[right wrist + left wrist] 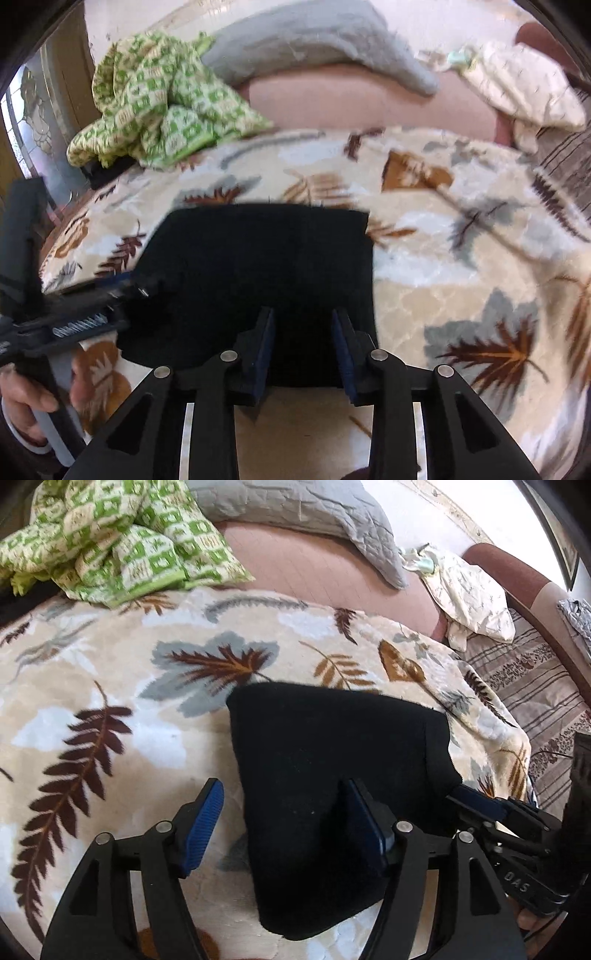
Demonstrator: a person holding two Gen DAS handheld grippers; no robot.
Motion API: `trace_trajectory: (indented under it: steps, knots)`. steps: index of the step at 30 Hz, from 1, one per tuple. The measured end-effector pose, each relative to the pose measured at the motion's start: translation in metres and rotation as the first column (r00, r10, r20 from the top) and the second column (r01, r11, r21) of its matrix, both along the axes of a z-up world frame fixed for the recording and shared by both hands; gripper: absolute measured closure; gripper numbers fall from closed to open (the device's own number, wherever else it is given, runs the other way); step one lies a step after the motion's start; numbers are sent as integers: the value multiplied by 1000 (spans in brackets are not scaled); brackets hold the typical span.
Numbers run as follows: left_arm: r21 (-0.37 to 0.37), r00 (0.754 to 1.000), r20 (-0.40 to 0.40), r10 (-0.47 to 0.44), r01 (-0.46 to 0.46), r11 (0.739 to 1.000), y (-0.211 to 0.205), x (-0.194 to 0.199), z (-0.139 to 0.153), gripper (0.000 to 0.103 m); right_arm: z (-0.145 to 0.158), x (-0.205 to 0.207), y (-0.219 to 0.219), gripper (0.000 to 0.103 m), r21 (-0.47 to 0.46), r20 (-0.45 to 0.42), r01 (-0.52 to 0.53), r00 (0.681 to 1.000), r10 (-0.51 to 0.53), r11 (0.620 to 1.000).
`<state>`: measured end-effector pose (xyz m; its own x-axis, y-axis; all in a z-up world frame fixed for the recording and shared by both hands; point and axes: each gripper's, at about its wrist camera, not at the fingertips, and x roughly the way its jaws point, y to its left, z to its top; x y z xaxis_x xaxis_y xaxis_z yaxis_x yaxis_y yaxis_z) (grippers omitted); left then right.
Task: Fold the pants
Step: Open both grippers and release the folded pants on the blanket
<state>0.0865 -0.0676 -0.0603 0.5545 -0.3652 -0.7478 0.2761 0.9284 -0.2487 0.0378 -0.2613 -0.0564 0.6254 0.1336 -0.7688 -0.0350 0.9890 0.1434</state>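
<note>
two tools [286, 829] [303, 349] stand open, gripping nothing, over folded black pants [332, 760] on leaf blanket [110, 686]; bare blanket surrounds.

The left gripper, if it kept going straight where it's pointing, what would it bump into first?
Probably the folded black pants. The left gripper points down at them with its jaws apart, one finger over the pants and one over the leaf-patterned blanket. How much gap is left is hard to tell.
</note>
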Motion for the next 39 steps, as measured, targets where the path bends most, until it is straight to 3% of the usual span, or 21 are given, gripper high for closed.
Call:
trace_trajectory:
  steps: [4, 8, 13, 16, 24, 32, 39]
  knots:
    - [29, 998, 59, 35, -37, 999, 2, -2, 9, 25, 10, -1, -4, 68, 3, 53, -45, 998, 44, 999]
    - [35, 993, 109, 43, -47, 998, 0, -6, 17, 21, 19, -11, -23, 37, 85, 161, -6, 987, -8, 996]
    - [88, 981, 195, 19, -37, 995, -12, -18, 28, 20, 27, -8, -28, 35, 18, 165, 23, 986, -26, 1000]
    - [106, 969, 248, 22, -49, 993, -16, -24, 32, 20, 33, -10, -28, 21, 16, 187, 19, 982, -22, 1000]
    - [148, 958, 287, 19, -64, 987, -20, -26, 35, 20, 28, -9, -30, 21, 44, 158, 52, 986, -58, 998]
    - [172, 936, 350, 39, -105, 979, -16, -32, 44, 20, 27, -9, -26, 20, 50, 183, 60, 981, -68, 997]
    - [184, 938, 345, 41, -110, 977, -15, -29, 42, 20, 28, -9, -25, 18, 35, 184, 62, 981, -68, 997]
